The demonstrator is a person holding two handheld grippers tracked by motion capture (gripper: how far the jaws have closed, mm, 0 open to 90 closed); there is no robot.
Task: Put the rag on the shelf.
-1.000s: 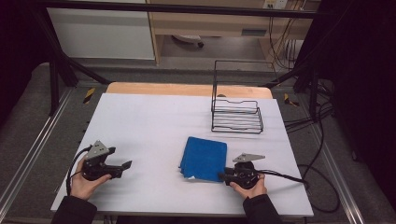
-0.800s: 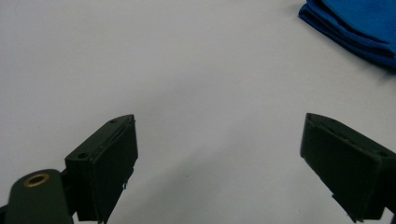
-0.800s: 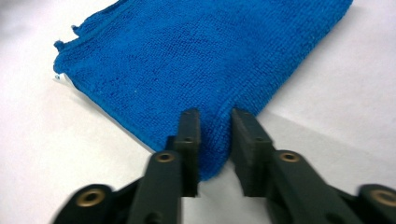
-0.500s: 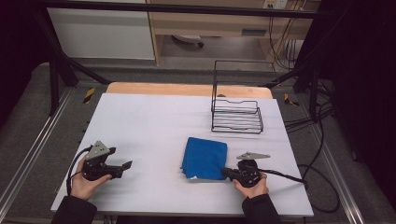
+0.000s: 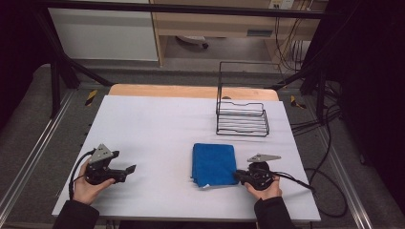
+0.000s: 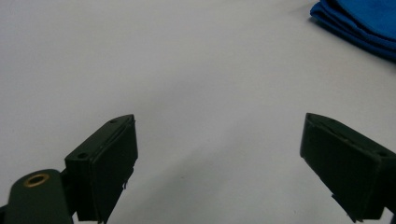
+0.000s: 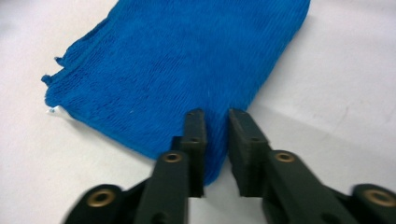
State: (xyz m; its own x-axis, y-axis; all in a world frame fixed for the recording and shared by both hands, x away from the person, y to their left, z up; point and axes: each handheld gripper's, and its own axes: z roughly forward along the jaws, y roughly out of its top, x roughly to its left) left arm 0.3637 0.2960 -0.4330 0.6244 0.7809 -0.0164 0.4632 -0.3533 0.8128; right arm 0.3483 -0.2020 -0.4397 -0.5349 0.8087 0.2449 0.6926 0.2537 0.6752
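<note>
Near the front edge of the white table (image 5: 157, 119), a folded blue cloth (image 5: 214, 163) lies flat, its right-hand corner just at the tips of the right gripper (image 7: 215, 122), whose jaws have just been opening a little and stand a narrow gap apart, with the cloth's edge at that gap but not clearly pinched. Well off to the cloth's left, the left gripper (image 6: 219, 158) rests with its jaws wide apart over bare tabletop. Behind the cloth, toward the table's far right, a black wire rack (image 5: 241, 121) stands with nothing in it.
</note>
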